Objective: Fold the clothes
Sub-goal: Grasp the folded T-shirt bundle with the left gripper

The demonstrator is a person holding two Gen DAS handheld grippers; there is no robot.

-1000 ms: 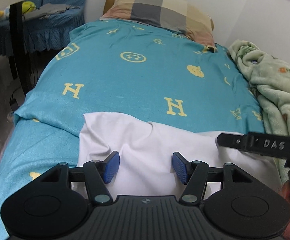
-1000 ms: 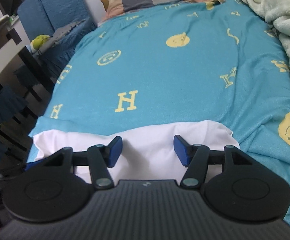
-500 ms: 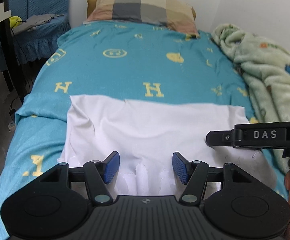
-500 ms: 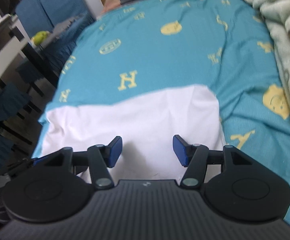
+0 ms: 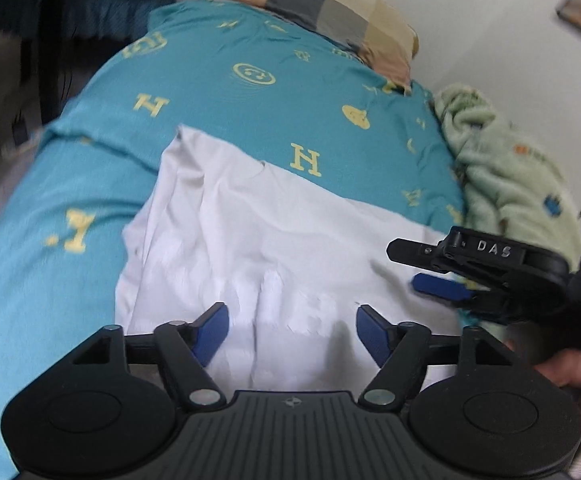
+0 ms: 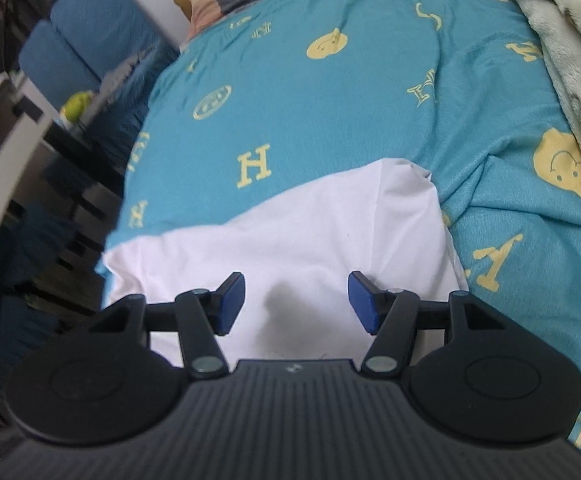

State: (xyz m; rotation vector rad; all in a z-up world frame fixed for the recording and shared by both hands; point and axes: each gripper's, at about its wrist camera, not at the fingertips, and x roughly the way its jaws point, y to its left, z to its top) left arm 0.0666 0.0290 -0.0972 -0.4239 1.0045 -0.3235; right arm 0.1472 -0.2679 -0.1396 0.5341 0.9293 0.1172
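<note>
Both your grippers gape wide and hold nothing: left gripper (image 5: 292, 330) and right gripper (image 6: 296, 300) hover over the white garment (image 5: 258, 236) on the teal bedsheet (image 6: 330, 112).

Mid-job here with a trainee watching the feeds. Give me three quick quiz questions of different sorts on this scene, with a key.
1. True or false: the left hand-held gripper is shut on the white garment.
2. Multiple choice: the white garment lies on A) a wooden table, B) the teal bedsheet, C) the green fleece blanket.
3. Fill in: at the head of the bed sits a checked ____.

Key: 1 false, its jaws stand apart, as do those of the right hand-held gripper; 2 B; 3 pillow.
</note>
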